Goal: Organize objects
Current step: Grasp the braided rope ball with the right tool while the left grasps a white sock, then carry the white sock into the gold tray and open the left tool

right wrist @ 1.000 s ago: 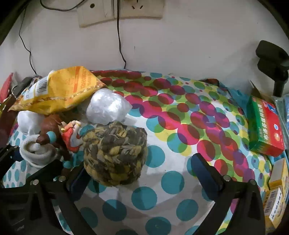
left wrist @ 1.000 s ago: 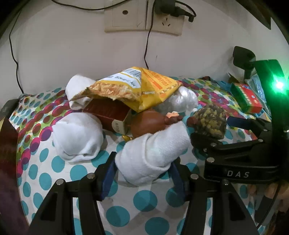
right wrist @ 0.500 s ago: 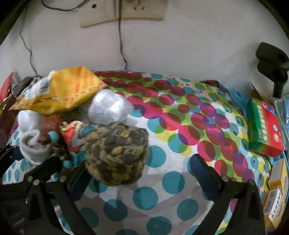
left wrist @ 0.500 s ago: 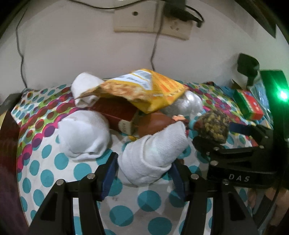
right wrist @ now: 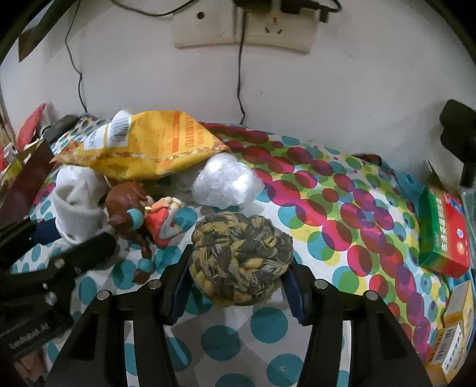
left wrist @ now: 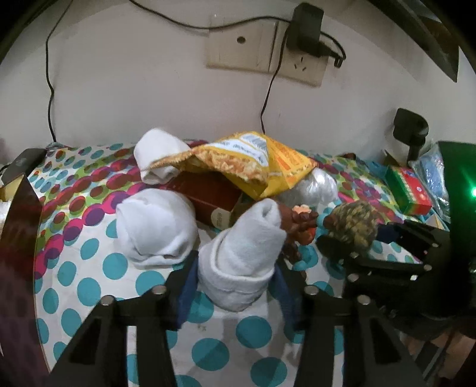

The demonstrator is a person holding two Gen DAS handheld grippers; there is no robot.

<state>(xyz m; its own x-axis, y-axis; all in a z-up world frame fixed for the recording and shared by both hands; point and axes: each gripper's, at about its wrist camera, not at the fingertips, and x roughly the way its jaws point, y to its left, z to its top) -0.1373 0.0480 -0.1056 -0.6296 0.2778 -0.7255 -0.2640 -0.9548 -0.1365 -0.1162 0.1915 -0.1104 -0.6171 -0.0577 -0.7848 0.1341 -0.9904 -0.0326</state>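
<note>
My left gripper (left wrist: 235, 268) has its jaws closing, and both blue pads press a rolled white sock (left wrist: 247, 238), which stands tilted up on end between them. My right gripper (right wrist: 239, 268) is closing too, its pads touching both sides of a braided yellow-and-black ball (right wrist: 238, 244) that rests on the dotted cloth (right wrist: 312, 208). The two grippers sit side by side, the right gripper (left wrist: 386, 247) just right of the sock. A brown-haired figurine (right wrist: 148, 214) lies between sock and ball.
Behind stand a yellow snack bag (left wrist: 253, 160) over a brown box (left wrist: 208, 193), two more white sock rolls (left wrist: 154, 229), and a crumpled clear bag (right wrist: 226, 184). A green-and-red box (right wrist: 443, 235) and a yellow carton (right wrist: 452, 336) line the right edge. Cables hang from wall sockets (right wrist: 267, 26).
Both pairs of jaws have narrowed onto their objects. The sock roll has tipped from lying to standing on end. The ball, earlier beside the right gripper's left finger, now sits centred between its fingers.
</note>
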